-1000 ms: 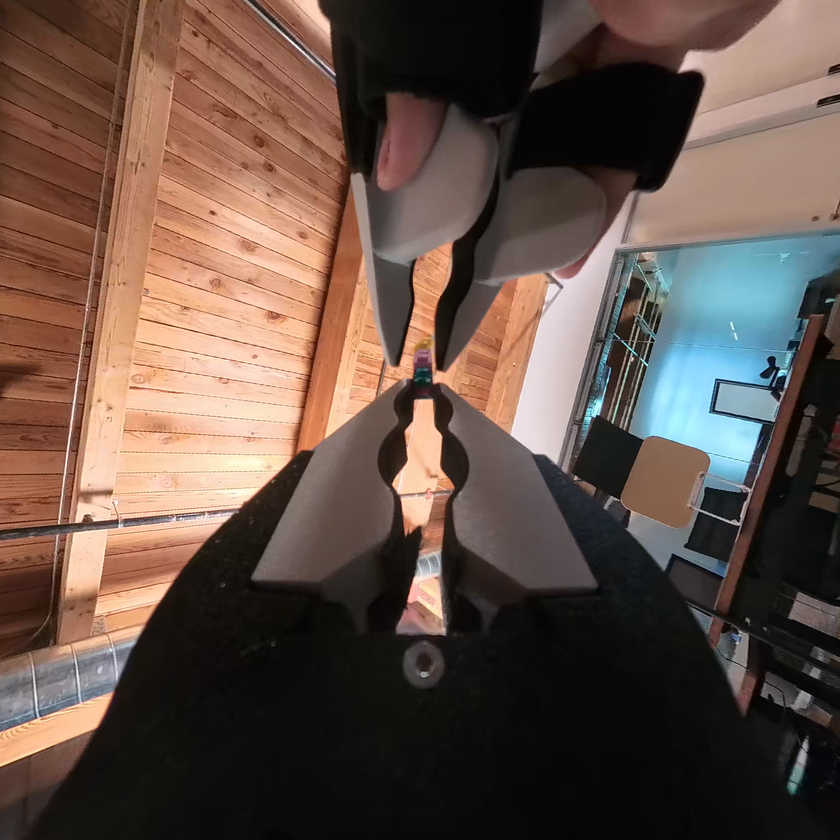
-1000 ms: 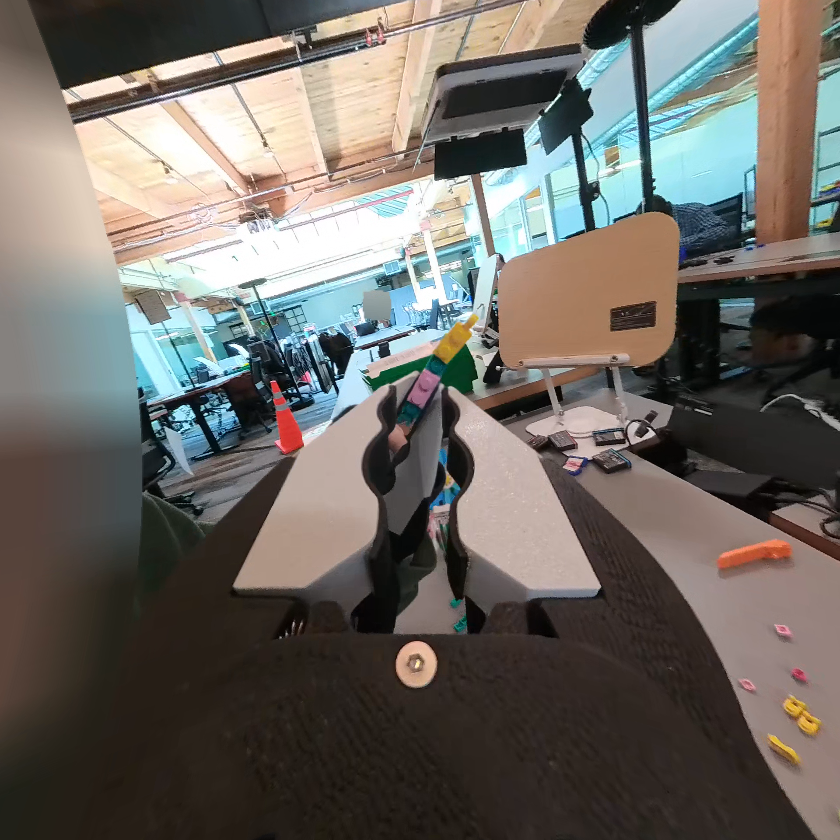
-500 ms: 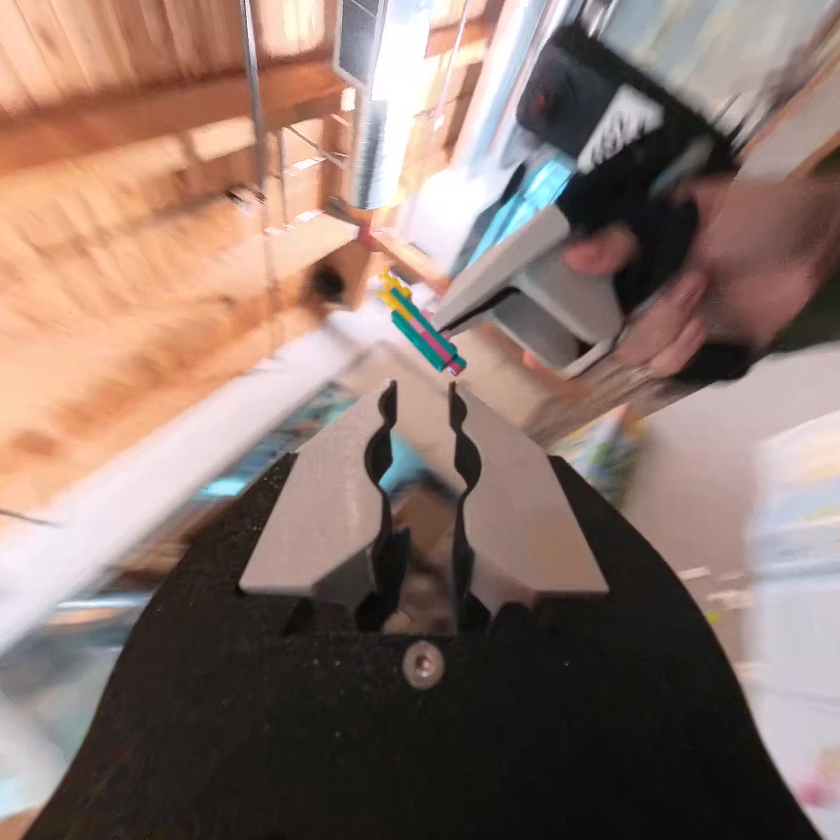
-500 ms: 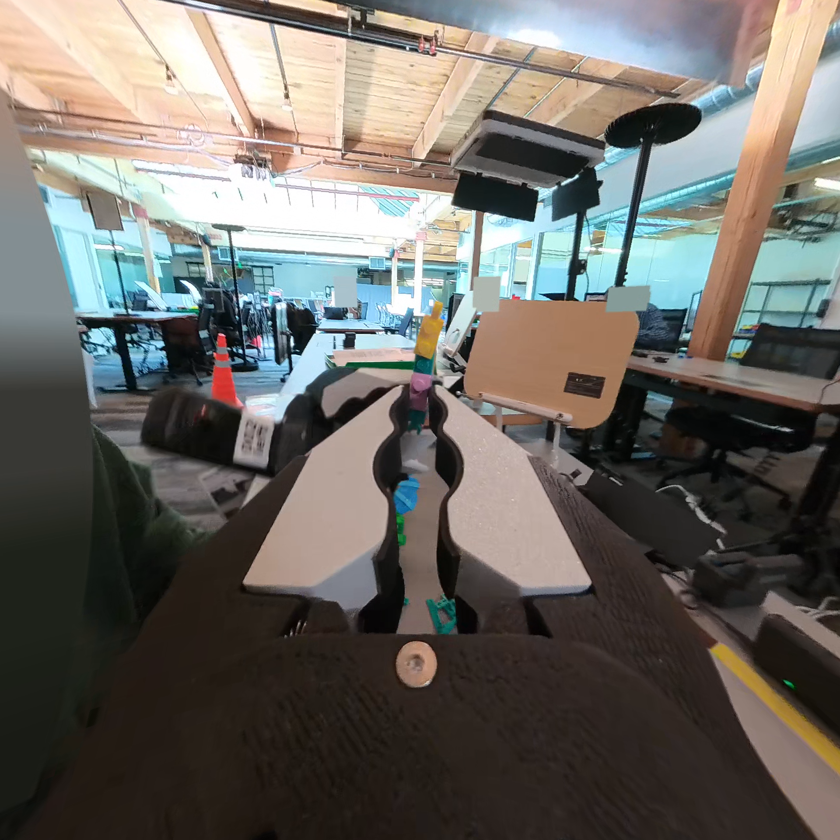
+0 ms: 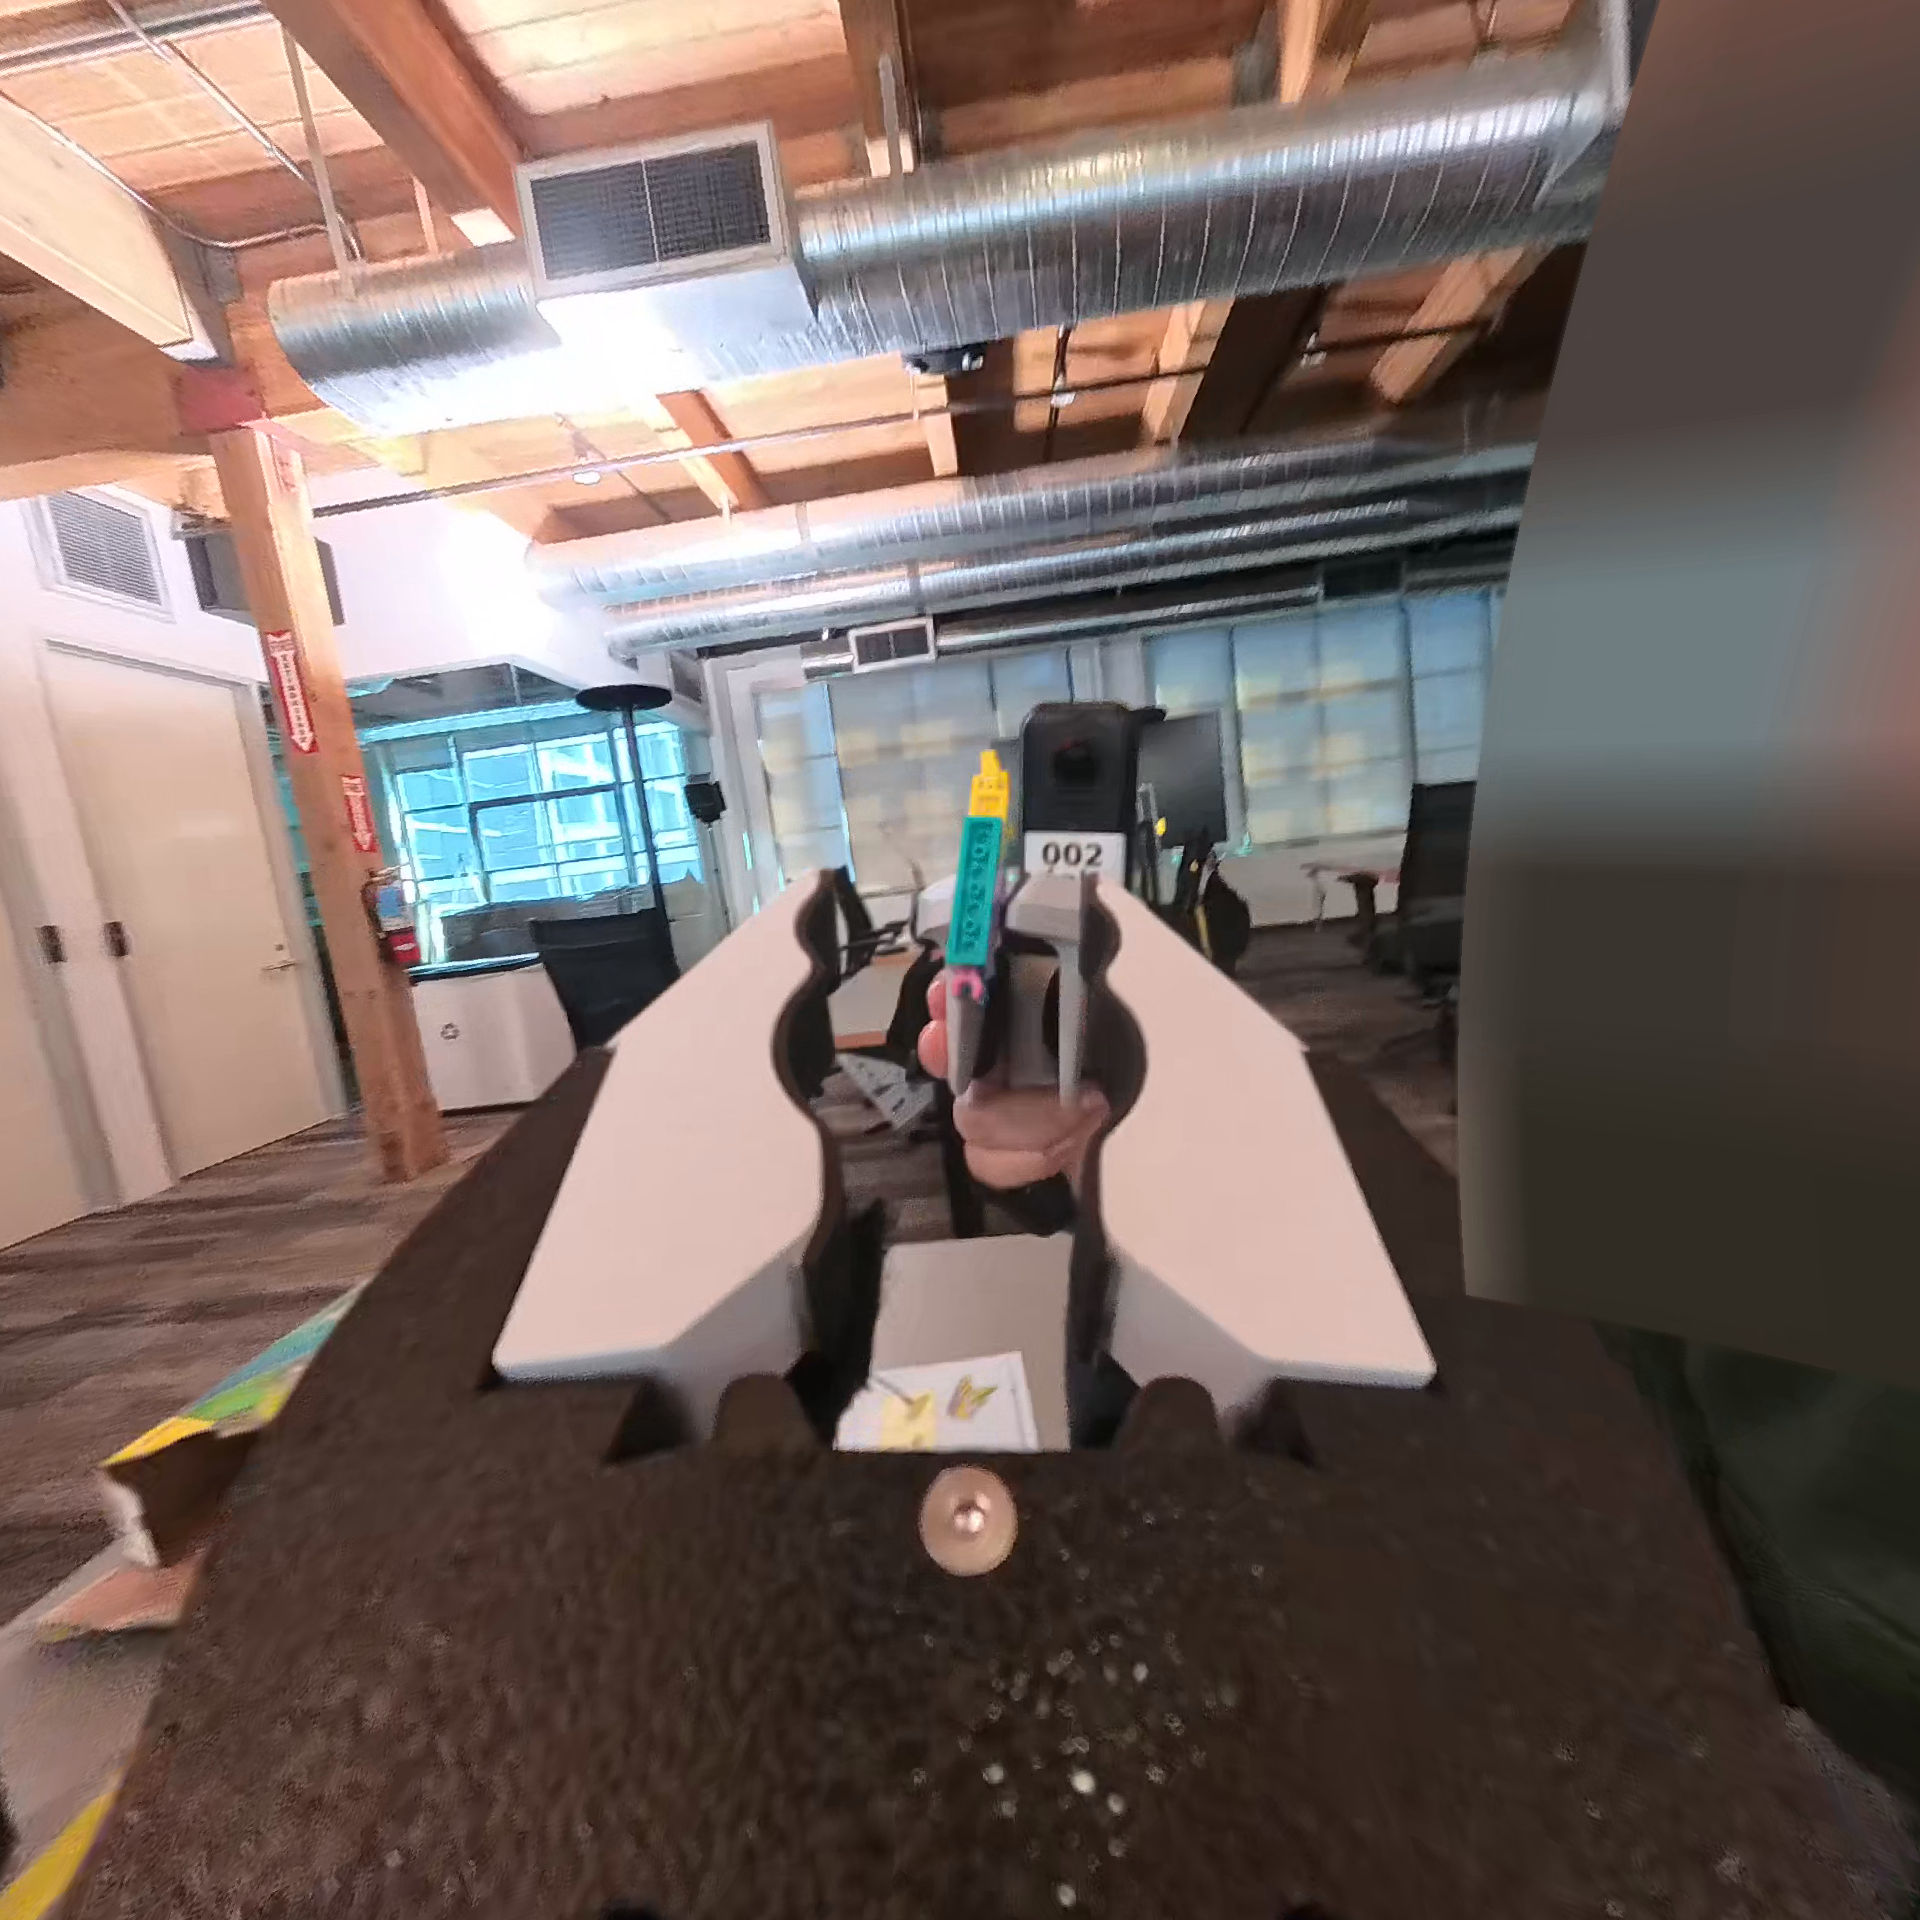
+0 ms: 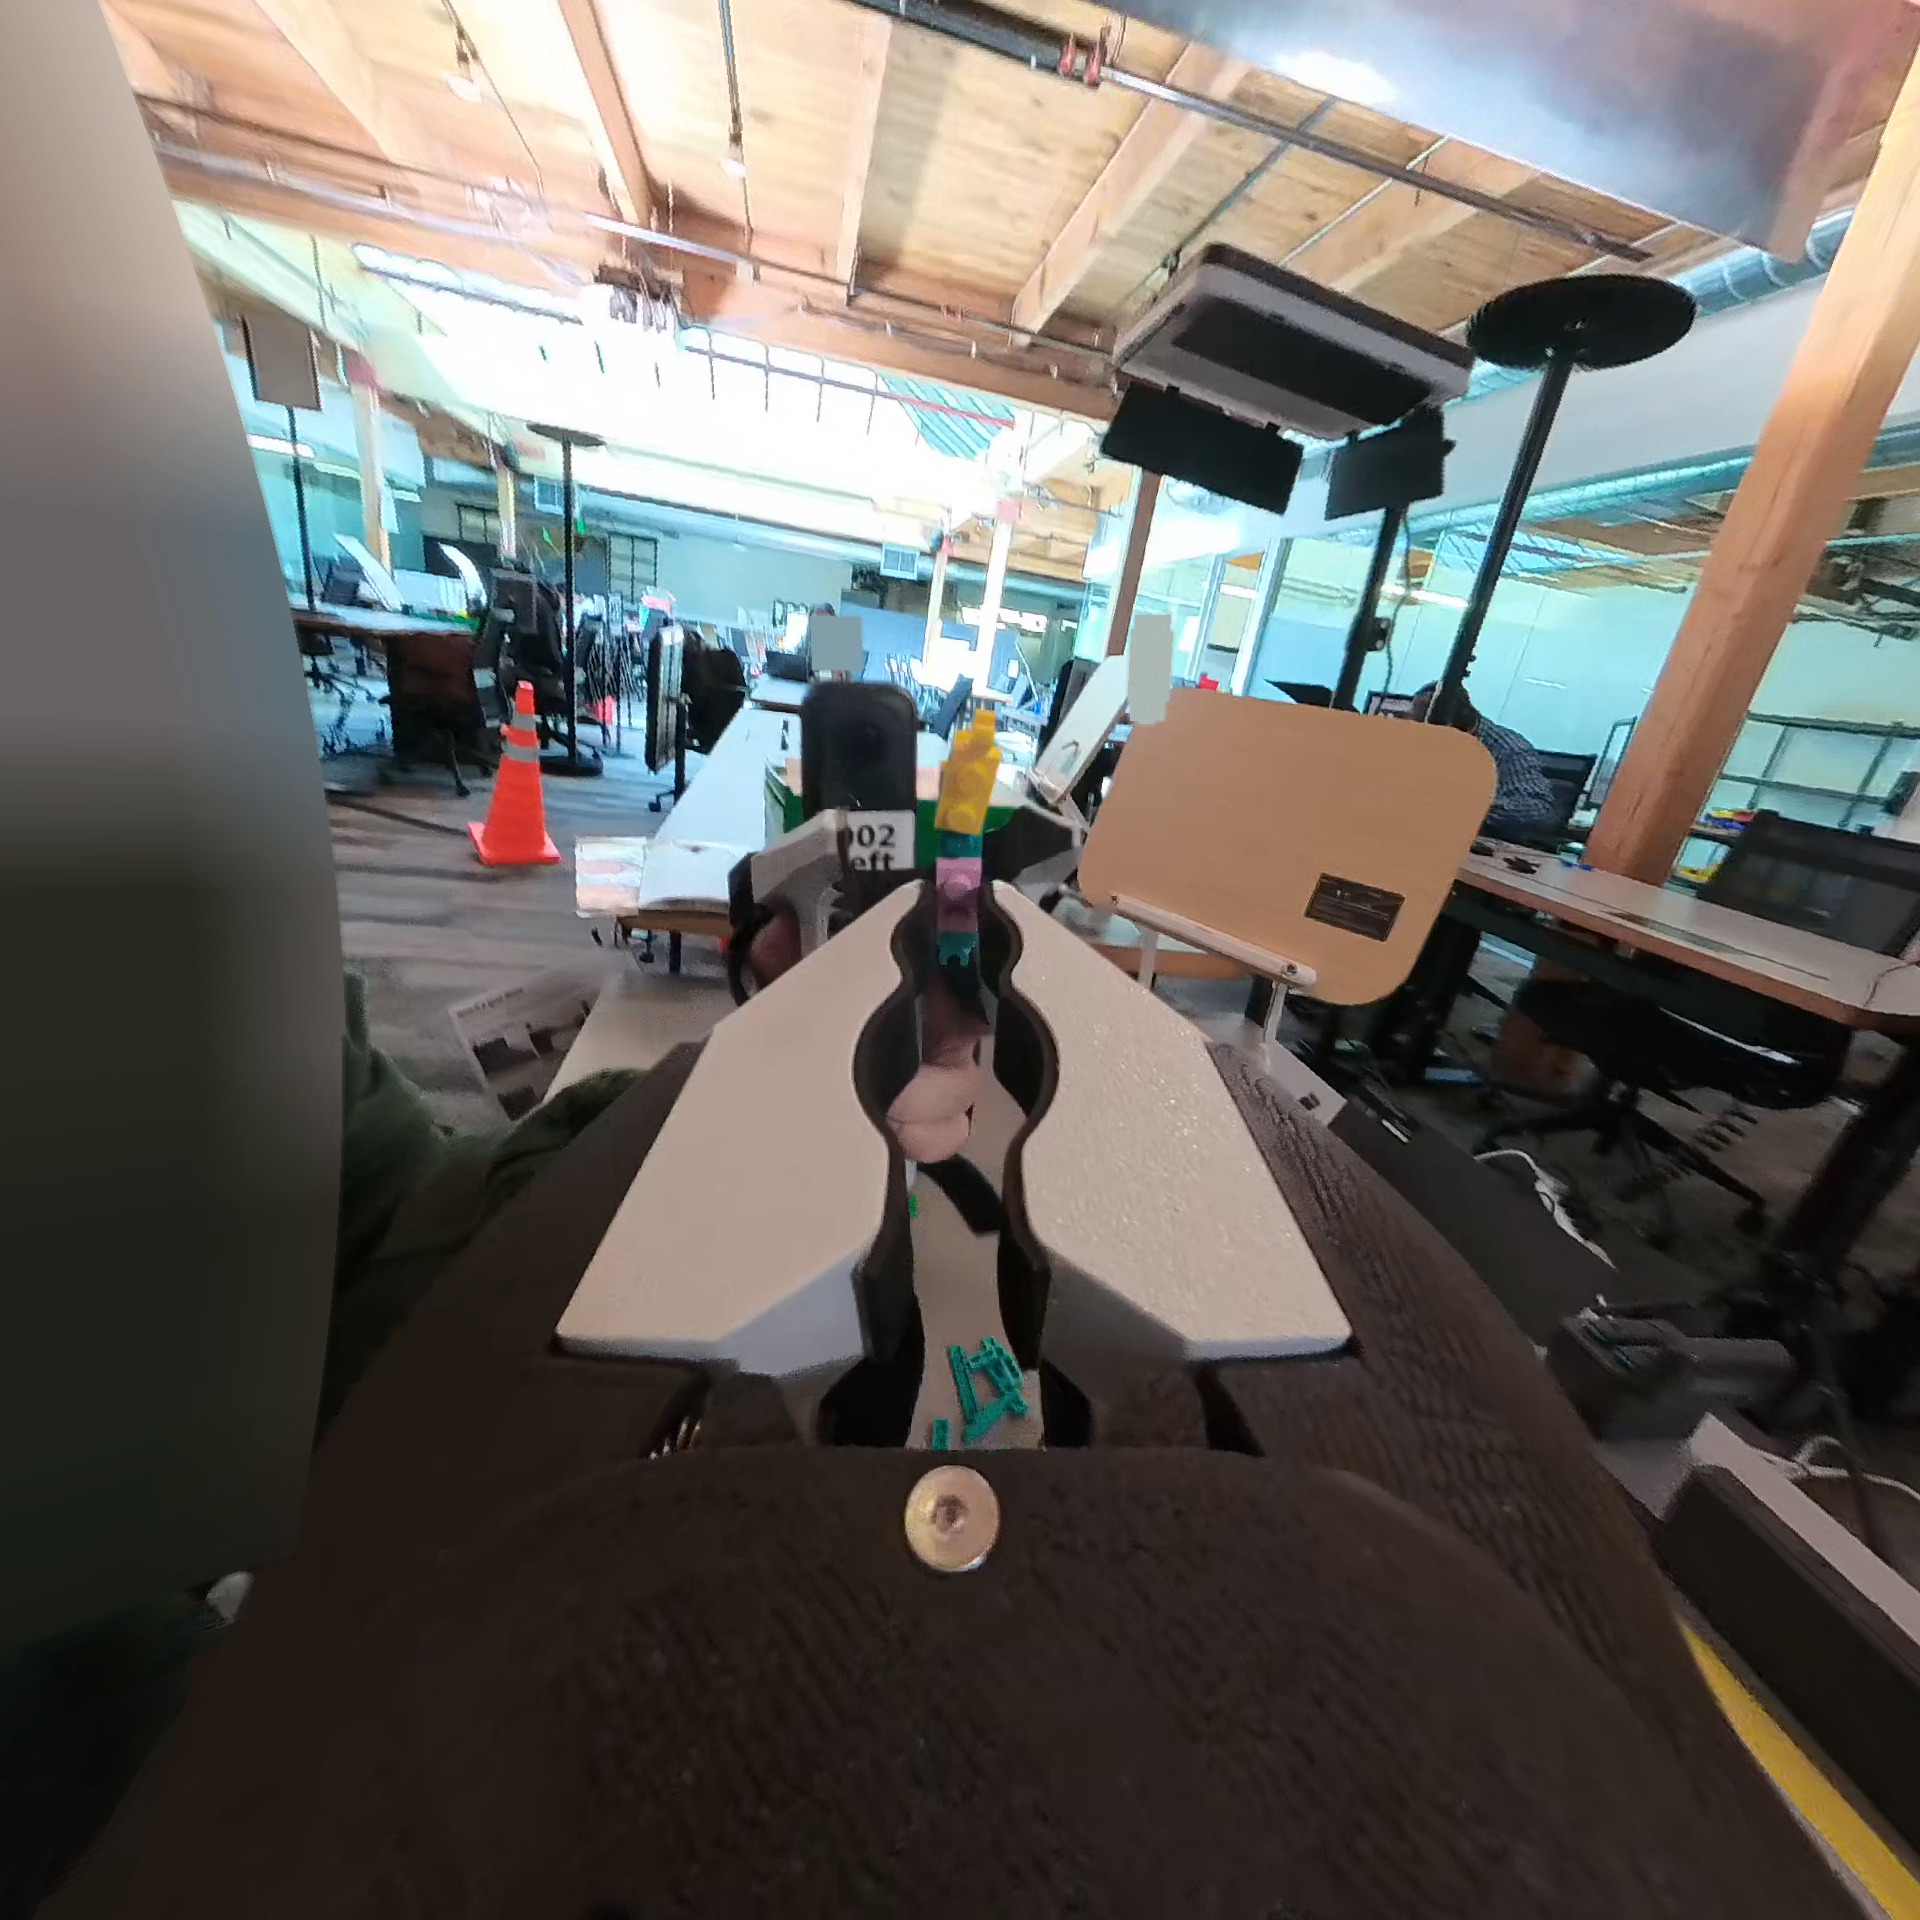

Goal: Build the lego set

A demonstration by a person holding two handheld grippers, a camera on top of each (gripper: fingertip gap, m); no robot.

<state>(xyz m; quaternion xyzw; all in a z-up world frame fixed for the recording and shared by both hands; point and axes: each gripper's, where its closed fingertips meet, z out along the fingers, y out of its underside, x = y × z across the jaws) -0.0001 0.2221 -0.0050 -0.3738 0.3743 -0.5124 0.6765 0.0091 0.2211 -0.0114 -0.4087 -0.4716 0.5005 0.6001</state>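
Lego stack (image 6: 958, 862) stands upright in the tip of the right claw (image 6: 954, 940), which is clenched on its lower teal end; the pink and yellow pieces rise free above the fingers. I think it is held so, high above the worktop (image 6: 966, 1320), so that the free end is open for the next piece and both cameras can see it. In the left wrist view the same stack (image 5: 977, 883) shows as a long teal strip with a yellow top, in front of the left claw (image 5: 961, 904) and a little beyond it. The left claw is released, its jaws stand apart with nothing between them, and it faces the right claw (image 5: 1013, 935) from the other side. To my judgement it waits to take the stack or to fetch another part.

Loose teal parts (image 6: 985, 1392) lie on the worktop below the right claw, and a sheet (image 5: 940, 1403) with small yellow drawings lies below the left one.

On writing: each tool carries a white sticker (image 5: 1070, 854) under its camera with printed characters. A dark plate (image 6: 1354, 907) sits on the tan board (image 6: 1288, 831), too small to read. Red signs (image 5: 288, 691) hang on the wooden post.
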